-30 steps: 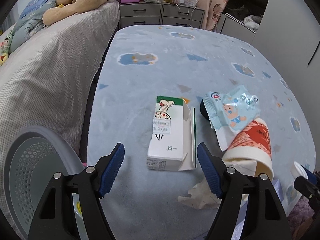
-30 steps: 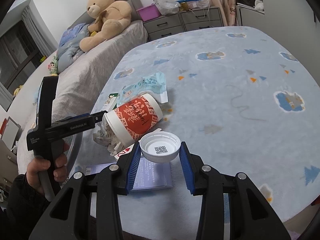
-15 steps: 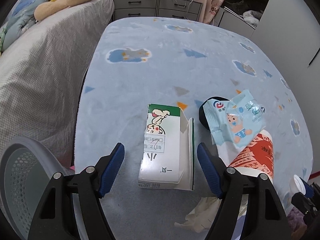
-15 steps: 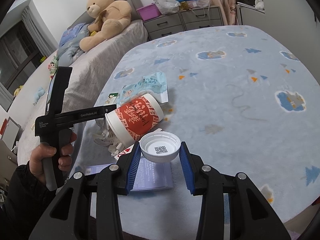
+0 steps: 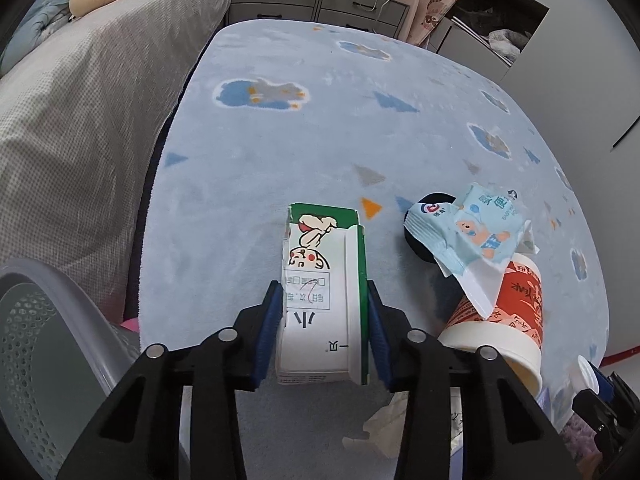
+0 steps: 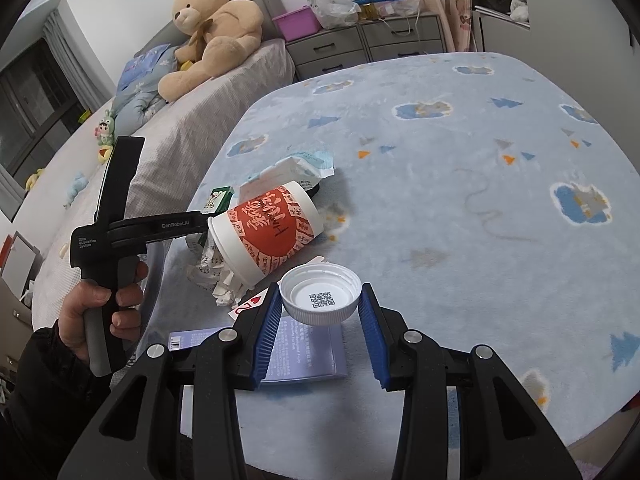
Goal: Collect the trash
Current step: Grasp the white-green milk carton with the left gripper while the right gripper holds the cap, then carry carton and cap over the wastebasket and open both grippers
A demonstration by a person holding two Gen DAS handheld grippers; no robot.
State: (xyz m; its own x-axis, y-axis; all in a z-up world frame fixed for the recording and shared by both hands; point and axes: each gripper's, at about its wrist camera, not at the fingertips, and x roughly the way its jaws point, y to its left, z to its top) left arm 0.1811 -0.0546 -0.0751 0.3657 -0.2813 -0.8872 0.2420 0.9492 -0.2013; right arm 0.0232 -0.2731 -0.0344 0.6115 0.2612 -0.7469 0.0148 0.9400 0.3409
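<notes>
The left tongs (image 5: 324, 332) are clamped on the milk carton (image 5: 323, 304), their blue pads pressed flat against its two long sides near the end closest to the camera; the carton lies on the blue patterned rug (image 5: 280, 152) with its long axis running straight away from the tongs, so the grip sits across its narrow width. The right tongs (image 6: 320, 322) are closed on one white bottle cap (image 6: 320, 294), held open side up with a printed code showing inside. The relation that matters next, as I judge it, is that the grey perforated bin (image 5: 48, 344) stands just to the left of the left tongs, beside the bed (image 5: 80, 92), so the carton has only a short sideways carry and the left hand is the nearer one to the bin. Still on the rug, to the right of the carton, are one red-and-white paper cup (image 5: 508, 320) lying on its side, one light blue wet-wipe packet (image 5: 476, 232) resting partly on it, one wad of crumpled paper (image 6: 218, 276) at the cup's mouth, one playing card (image 6: 248, 304) and one purple leaflet (image 6: 304, 352) under the right tongs.
</notes>
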